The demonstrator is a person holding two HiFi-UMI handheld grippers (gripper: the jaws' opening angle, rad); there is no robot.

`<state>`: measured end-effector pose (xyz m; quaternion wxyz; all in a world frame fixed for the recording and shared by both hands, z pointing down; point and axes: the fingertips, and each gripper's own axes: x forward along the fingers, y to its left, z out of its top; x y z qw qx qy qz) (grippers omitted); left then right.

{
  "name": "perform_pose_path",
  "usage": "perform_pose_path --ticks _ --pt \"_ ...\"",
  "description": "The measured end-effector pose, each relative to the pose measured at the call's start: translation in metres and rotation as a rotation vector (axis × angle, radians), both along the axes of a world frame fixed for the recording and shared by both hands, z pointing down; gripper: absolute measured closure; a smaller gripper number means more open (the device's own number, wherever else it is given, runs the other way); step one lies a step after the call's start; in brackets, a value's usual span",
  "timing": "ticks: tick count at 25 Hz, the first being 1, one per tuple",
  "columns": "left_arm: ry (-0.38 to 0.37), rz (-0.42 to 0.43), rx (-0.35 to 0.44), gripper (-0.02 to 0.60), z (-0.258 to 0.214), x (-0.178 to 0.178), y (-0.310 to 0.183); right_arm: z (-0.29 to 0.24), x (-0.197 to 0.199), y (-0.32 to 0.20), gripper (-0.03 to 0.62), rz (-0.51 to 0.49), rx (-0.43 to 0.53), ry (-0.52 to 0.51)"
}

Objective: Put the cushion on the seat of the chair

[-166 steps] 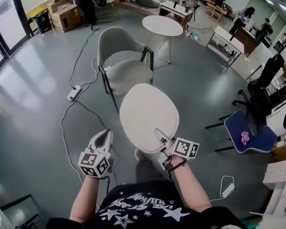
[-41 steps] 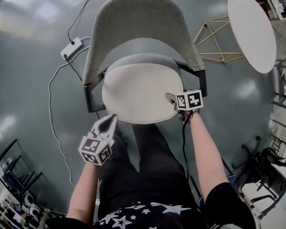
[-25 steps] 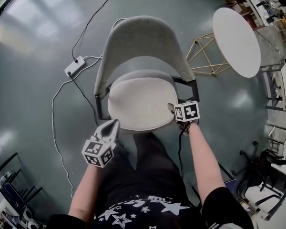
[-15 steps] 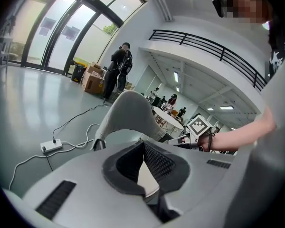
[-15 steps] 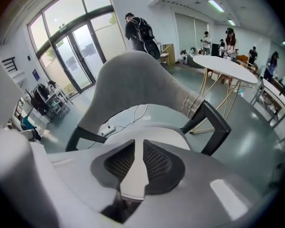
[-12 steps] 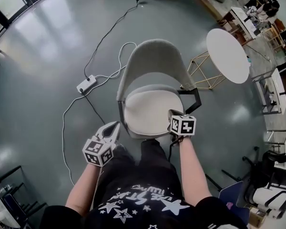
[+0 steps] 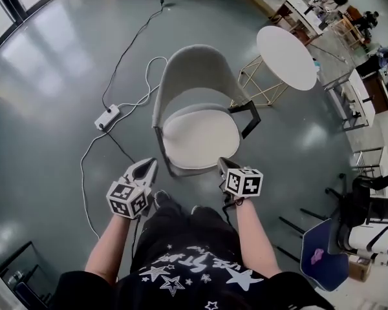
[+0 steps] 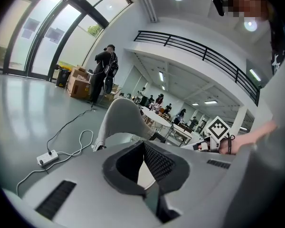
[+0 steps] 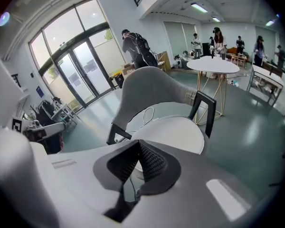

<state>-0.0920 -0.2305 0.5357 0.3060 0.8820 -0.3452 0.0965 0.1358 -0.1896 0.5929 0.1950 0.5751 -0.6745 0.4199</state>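
Observation:
The off-white oval cushion [image 7: 200,137] lies flat on the seat of the grey shell chair [image 7: 187,70], whose black armrests flank it. My right gripper [image 7: 223,164] hangs just in front of the seat's near right edge, shut and empty, clear of the cushion. Left of the seat's front, my left gripper [image 7: 149,165] also has its jaws together with nothing in them. In the right gripper view the cushion [image 9: 173,132] and the chair [image 9: 152,91] lie beyond the closed jaws [image 9: 138,145]. The left gripper view shows the chair [image 8: 121,120] past its closed jaws [image 8: 143,144].
A round white table [image 7: 286,57] on a gold wire base stands right of the chair. A power strip [image 7: 107,117] with white and black cables lies on the grey floor to the left. A blue chair [image 7: 323,257] and office chairs stand at the right. People [image 8: 107,75] stand far off.
The right gripper has left the cushion's right edge and come back toward me. Both hands have risen and drawn away from the chair, which now looks smaller. The cushion stays on the seat.

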Motion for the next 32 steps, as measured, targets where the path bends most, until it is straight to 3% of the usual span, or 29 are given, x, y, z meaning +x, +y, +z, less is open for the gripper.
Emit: perform_pose_path --ticks 7,12,22,27,32 --pt "-0.022 -0.022 0.092 0.572 -0.027 0.017 0.034 -0.019 0.004 0.029 0.591 -0.016 0.103 -0.038" --pt "-0.030 -0.067 0.123 0.572 -0.044 0.038 0.066 -0.039 0.026 0.071 0.591 0.043 0.157 -0.154" --pt "-0.005 -0.148 0.216 0.572 -0.081 0.086 0.164 -0.085 0.067 0.158 0.591 -0.040 0.318 -0.111" --pt "-0.009 -0.213 0.206 0.572 -0.081 0.081 0.231 -0.097 0.069 0.203 0.591 -0.095 0.353 -0.134" --pt "-0.036 -0.252 0.176 0.572 -0.081 0.073 0.270 -0.088 0.065 0.233 0.591 -0.096 0.324 -0.163"
